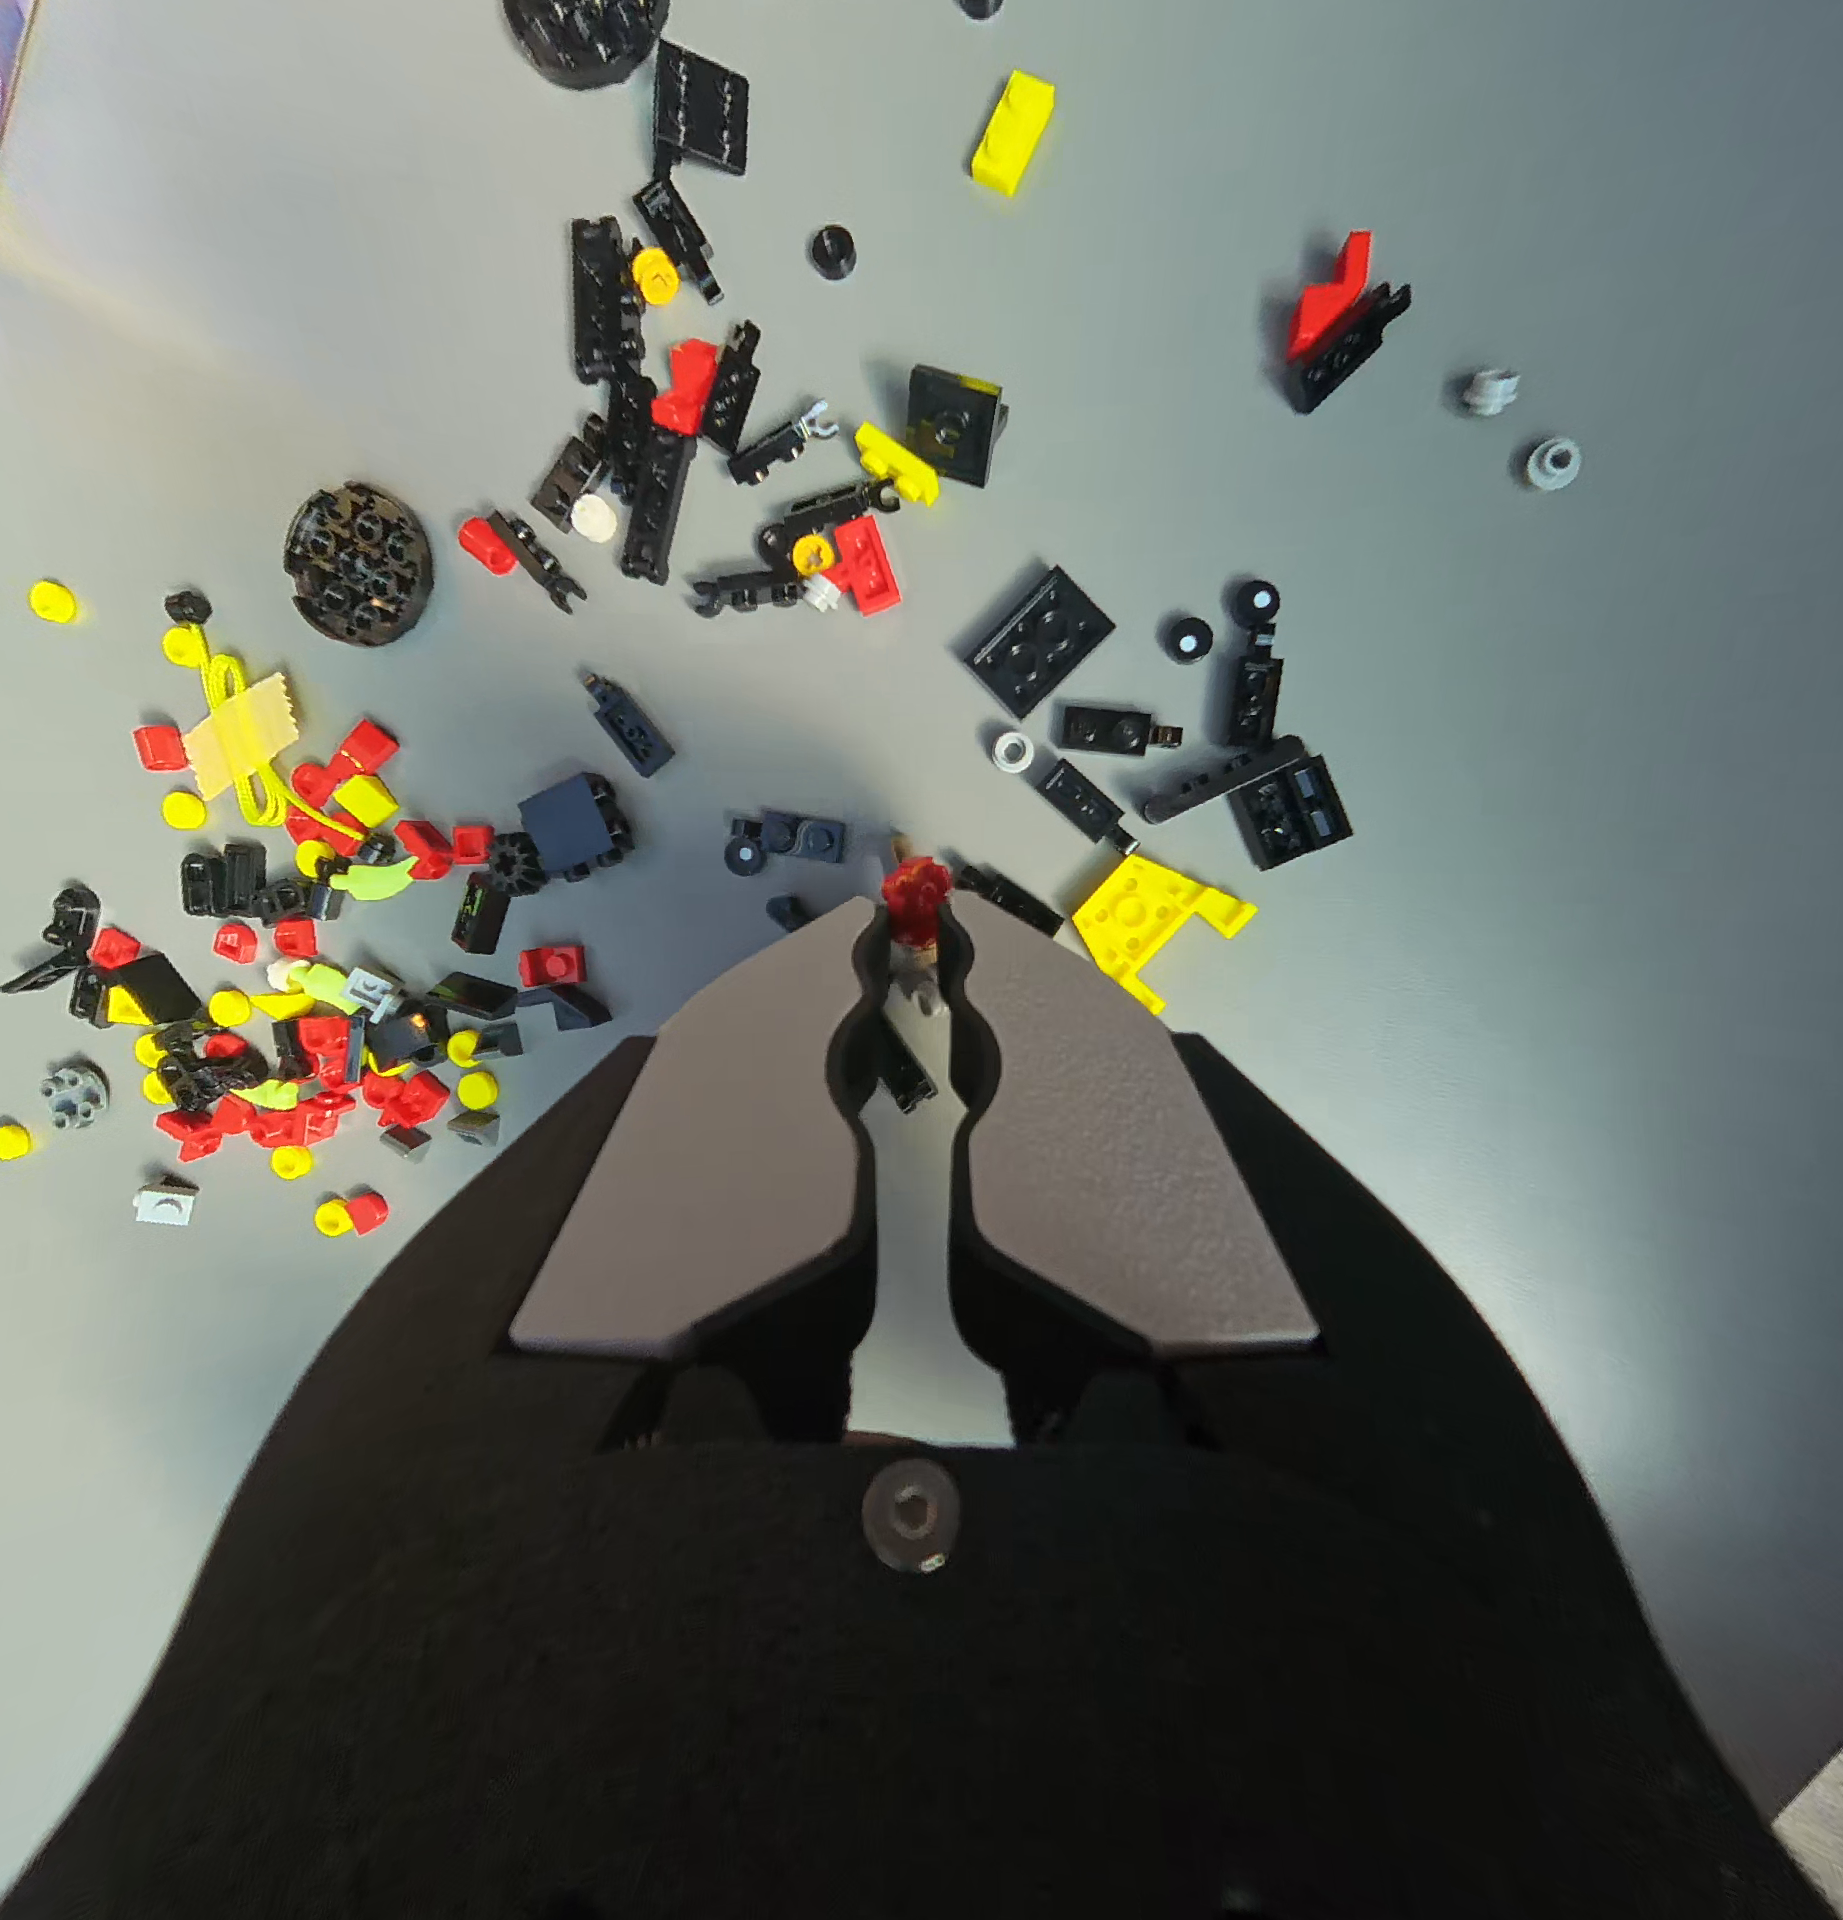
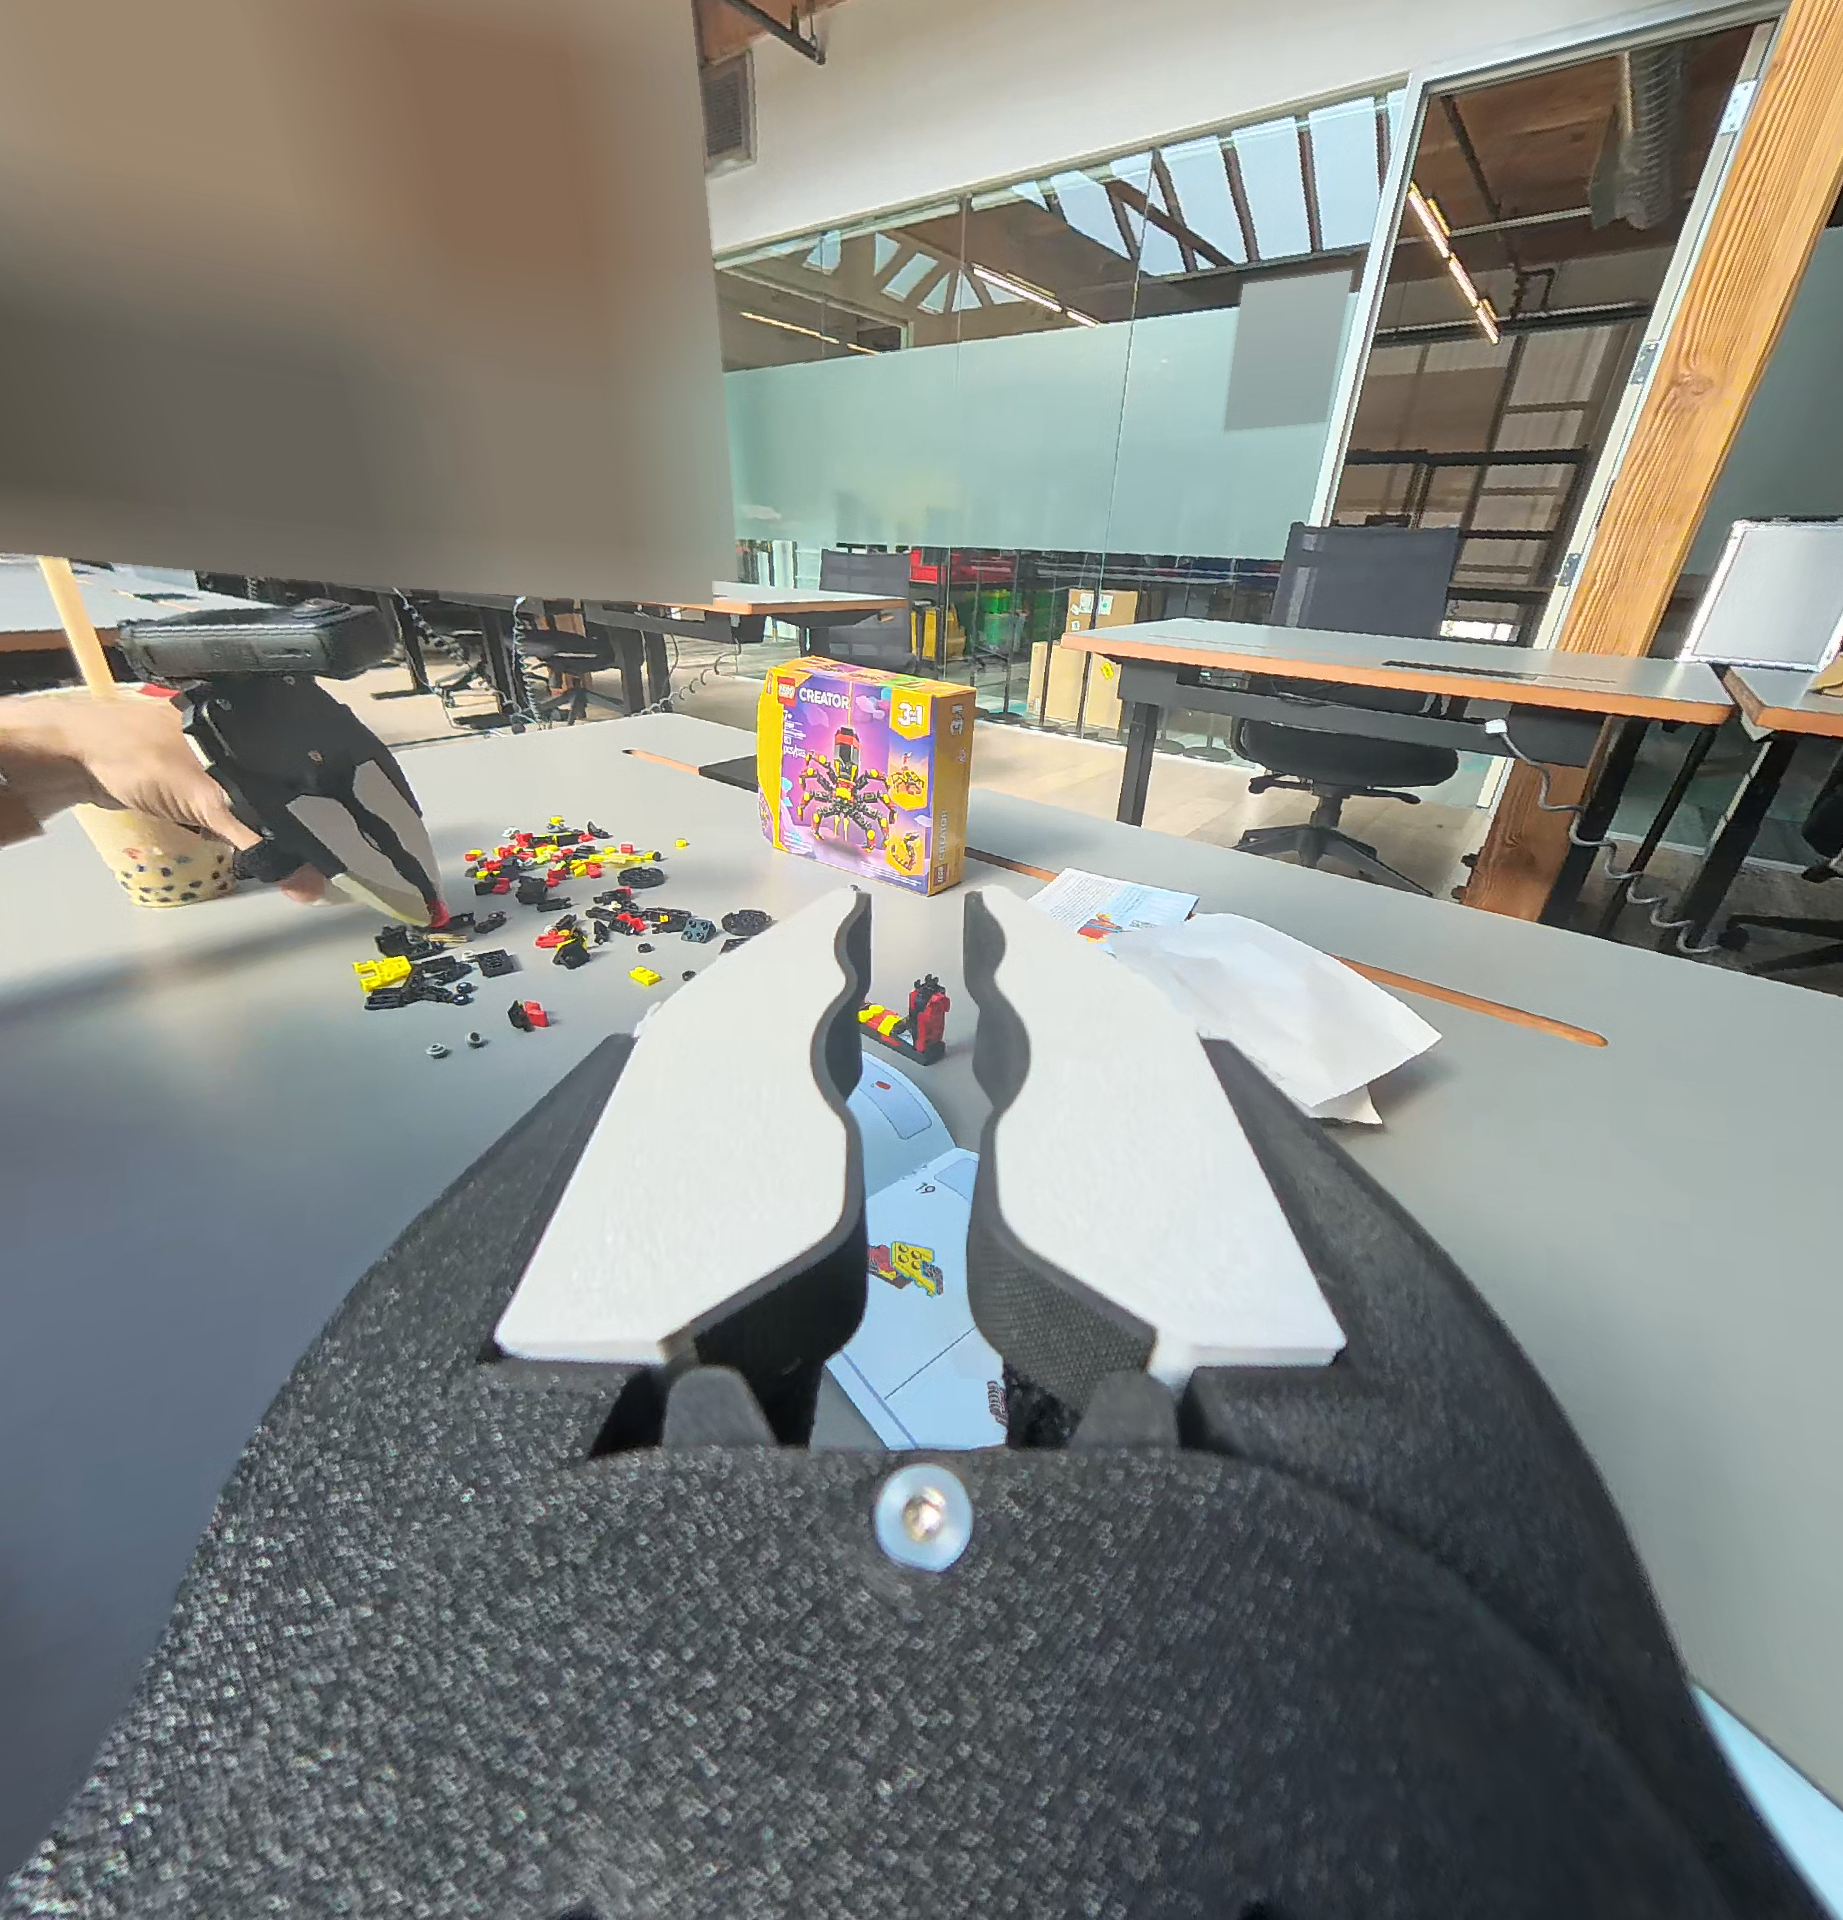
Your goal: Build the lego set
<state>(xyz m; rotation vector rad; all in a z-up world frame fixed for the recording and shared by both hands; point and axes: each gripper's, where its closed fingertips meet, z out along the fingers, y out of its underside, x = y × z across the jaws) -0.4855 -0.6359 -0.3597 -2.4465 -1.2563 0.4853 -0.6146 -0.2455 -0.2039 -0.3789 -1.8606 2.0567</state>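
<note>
Bricks [image 1: 626, 436] of glossy plastic, black, red and yellow, lie scattered over the smooth matte grey worktop [image 1: 1519, 935]: flat studded plates, small round studs, a ribbed black disc [image 1: 359, 566], a notched yellow wedge plate [image 1: 1156, 920], and a neon-yellow cord bound with a strip of tape [image 1: 239, 727]. The left tool [image 1: 912, 920], with pale flat fingers edged in wavy black foam, points down into the scatter and pinches a small red rounded piece [image 1: 914, 894] at its tips; what looks like a tiny pale figure part hangs below it between the foam edges. In the right wrist view this tool [image 2: 418, 914] shows tilted steeply over the near edge of the pile, gripped by a bare hand [image 2: 138, 774], with a clear plastic cup [image 2: 169, 868] of milky drink and dark pearls behind it.

The right tool [image 2: 917, 904] hovers over the worktop with its fingers spread apart and nothing between them. Beyond its tips stands a small half-built assembly [image 2: 912, 1023] of black, red and yellow bricks, resting at the far edge of an open printed booklet [image 2: 917, 1309] whose glossy page shows through the gap. Farther off stands the colourful cardboard set box [image 2: 865, 774], upright, and to the right lie a crumpled white paper bag [image 2: 1281, 992] and a leaflet [image 2: 1114, 899].
</note>
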